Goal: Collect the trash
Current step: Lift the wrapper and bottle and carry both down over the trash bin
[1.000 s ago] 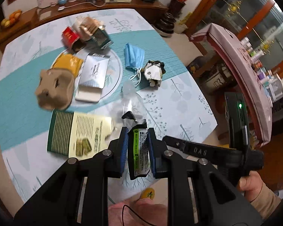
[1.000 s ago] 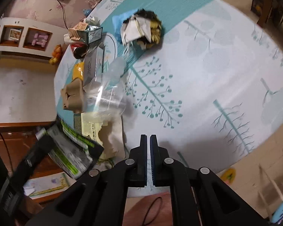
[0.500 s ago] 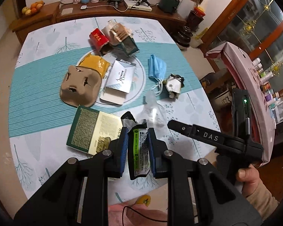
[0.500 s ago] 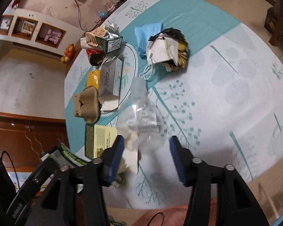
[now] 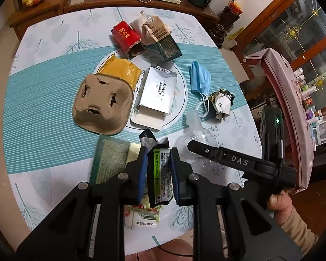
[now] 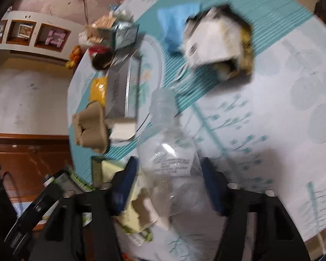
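Observation:
My left gripper (image 5: 158, 169) is shut on a black and green wrapper (image 5: 160, 180) and holds it above the near table edge. My right gripper (image 6: 169, 184) is open, its jaws on either side of a clear plastic bottle (image 6: 169, 148) that lies on the table; the bottle also shows in the left wrist view (image 5: 193, 126). Other trash lies on the table: a brown pulp tray (image 5: 102, 104), a silver earplug box (image 5: 158, 93), a blue mask (image 5: 200, 80), a crumpled wrapper (image 5: 221, 104), a yellow pouch (image 5: 121, 71) and a red pack (image 5: 126, 35).
A green and yellow torn packet (image 5: 110, 161) lies under my left gripper. A torn carton (image 5: 160, 41) lies at the back. A pink board (image 5: 286, 100) stands right of the table. A wooden sideboard (image 5: 54, 2) runs behind the table (image 5: 43, 50).
My right gripper has opened and moved forward so the clear bottle sits between its jaws. My left gripper has risen and pulled back, still holding the wrapper.

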A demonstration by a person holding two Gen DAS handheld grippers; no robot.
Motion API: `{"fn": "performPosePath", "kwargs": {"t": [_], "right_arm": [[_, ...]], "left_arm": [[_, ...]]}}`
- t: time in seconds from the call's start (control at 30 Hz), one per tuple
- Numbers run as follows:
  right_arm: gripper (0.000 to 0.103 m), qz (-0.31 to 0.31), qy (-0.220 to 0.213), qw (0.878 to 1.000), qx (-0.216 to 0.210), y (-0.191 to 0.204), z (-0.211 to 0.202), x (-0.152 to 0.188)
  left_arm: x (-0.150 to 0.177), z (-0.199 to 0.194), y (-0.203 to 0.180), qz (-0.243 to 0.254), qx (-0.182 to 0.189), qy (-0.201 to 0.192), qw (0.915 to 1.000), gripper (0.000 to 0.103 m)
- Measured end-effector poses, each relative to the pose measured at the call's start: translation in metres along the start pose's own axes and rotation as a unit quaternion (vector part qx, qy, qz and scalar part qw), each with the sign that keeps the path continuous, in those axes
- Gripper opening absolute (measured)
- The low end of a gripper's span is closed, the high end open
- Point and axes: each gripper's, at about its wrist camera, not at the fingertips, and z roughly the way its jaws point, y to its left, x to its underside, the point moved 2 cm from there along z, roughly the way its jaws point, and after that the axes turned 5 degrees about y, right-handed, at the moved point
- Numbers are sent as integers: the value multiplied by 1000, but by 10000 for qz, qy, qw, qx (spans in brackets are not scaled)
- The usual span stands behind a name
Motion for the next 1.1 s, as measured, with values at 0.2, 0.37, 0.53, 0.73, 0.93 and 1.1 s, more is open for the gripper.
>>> {"fn": "performPosePath", "kwargs": {"t": [0.2, 0.37, 0.53, 0.73, 0.93, 1.1], "right_arm": [[43, -288, -258, 9992, 74, 14, -12, 9], [42, -531, -458, 9975, -26, 20, -38, 27], [41, -731, -622, 9952, -190, 19, -79, 57], [41, -1097, -732, 9909, -264, 5, -138, 110], [41, -1501, -818, 9851, -201, -26, -196, 177], [41, -1644, -761, 9832, -226, -65, -223, 223]], "left_arm": [[-2, 4, -2, 67, 21, 27, 10000, 17], [3, 0, -15, 142, 61, -13, 9999, 17], [21, -16, -40, 226, 127, -166, 9995, 17], [67, -45, -84, 346, 182, -447, 9982, 17], [134, -64, -130, 378, 199, -702, 9966, 17], [191, -63, -159, 404, 91, -773, 9961, 17]]}}
